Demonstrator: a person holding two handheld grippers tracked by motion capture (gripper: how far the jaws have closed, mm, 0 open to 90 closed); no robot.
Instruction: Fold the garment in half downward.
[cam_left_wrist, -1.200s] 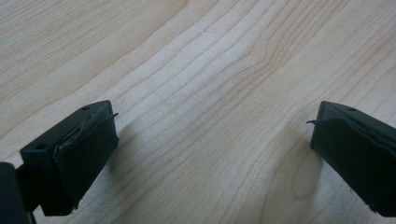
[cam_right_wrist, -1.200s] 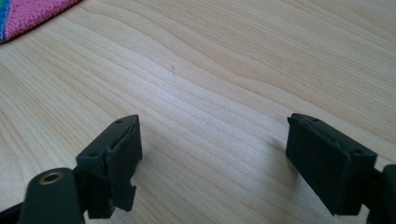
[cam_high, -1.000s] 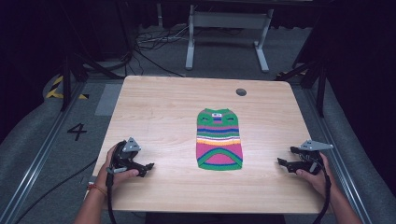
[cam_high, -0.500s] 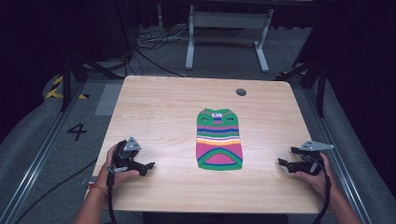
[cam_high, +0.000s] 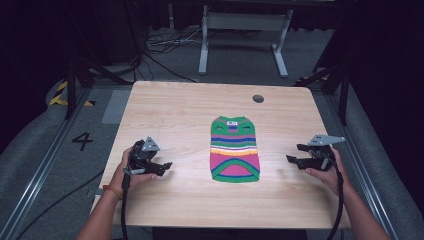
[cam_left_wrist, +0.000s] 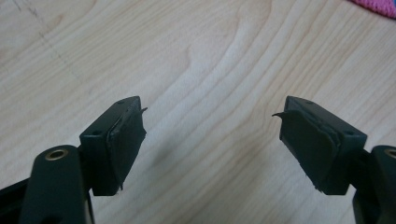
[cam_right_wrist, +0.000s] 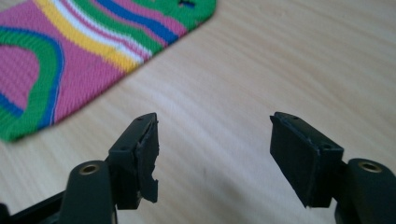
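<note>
Worktop: pale wood-grain worktop (cam_high: 175, 120) with rounded corners, filling the middle of the high view; a small dark round hole (cam_high: 258, 98) sits near its far edge, upper right of centre.
Garment: a small knitted striped garment (cam_high: 235, 149) lies flat just right of the worktop's centre — green neck band at the top, then blue, white, yellow and pink stripes, and a pink bottom panel under a green arch. Its ribbed knit shows at the upper left of the right gripper view (cam_right_wrist: 70, 56).
Open room: bare wood lies on all sides of the garment, widest across the upper left of the worktop; both hand-held grippers sit well apart from it, close to the near edge.
Left hand-held gripper: at the lower left of the worktop (cam_high: 159, 168), held in a hand (cam_high: 131, 172), jaws spread wide with nothing between them; its own view (cam_left_wrist: 210, 140) shows bare wood grain in the gap and black pads with ragged, peeling edges.
Right hand-held gripper: at the lower right (cam_high: 295, 161), near the right edge, held in a hand (cam_high: 327, 172), jaws wide apart and empty — in its own view (cam_right_wrist: 212, 149) the left pad is chipped.
Surroundings: grey floor (cam_high: 30, 165) with a painted "4" (cam_high: 82, 141) at the left; cables (cam_high: 160, 45) and a white metal frame (cam_high: 240, 30) beyond the far edge.
</note>
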